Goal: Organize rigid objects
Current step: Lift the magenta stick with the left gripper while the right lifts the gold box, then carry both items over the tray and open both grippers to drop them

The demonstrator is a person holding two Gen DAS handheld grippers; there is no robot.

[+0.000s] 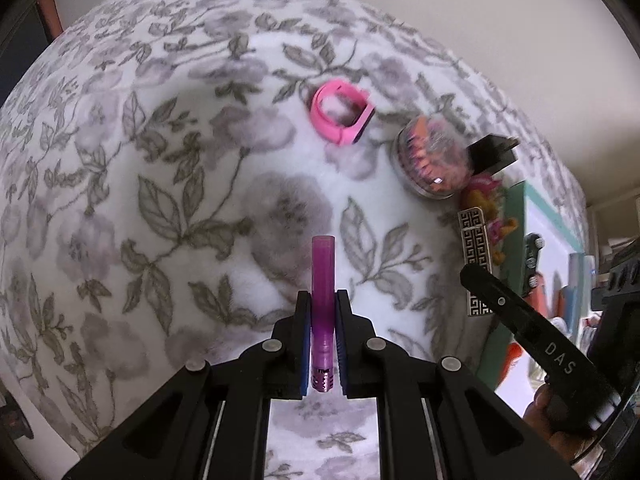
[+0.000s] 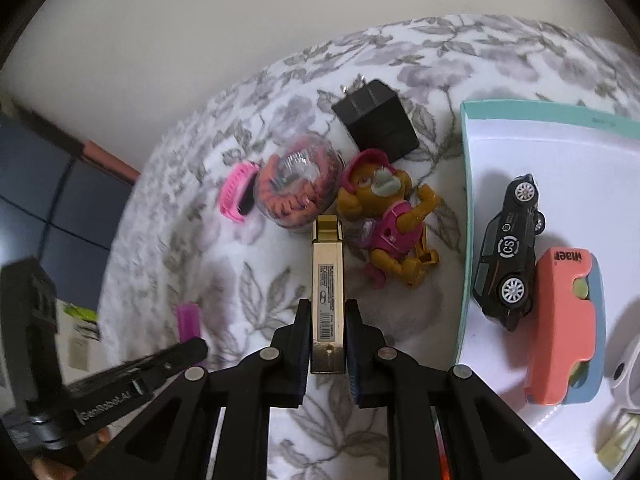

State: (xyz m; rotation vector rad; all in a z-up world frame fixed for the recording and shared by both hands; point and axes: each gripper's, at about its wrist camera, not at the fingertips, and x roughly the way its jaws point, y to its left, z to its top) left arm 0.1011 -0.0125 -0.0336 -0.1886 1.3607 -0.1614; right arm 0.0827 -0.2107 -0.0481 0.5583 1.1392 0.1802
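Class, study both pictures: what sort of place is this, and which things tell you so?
Probably a bedroom at home: a soft floral blanket covers the surface, with a toy dog figure and a toy car in a white box.

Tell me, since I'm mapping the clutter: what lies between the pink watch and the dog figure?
The clear dome of orange bits sits between pink watch and dog figure, in the right wrist view.

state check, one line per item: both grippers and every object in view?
Left gripper: shut on purple plastic tube.
Right gripper: shut on gold rectangular lighter.
Pink plastic watch band: loose on blanket.
Black toy car: on its side in teal-rimmed box.
Orange toy dog figure: lying on blanket.
Black charger cube: on blanket.
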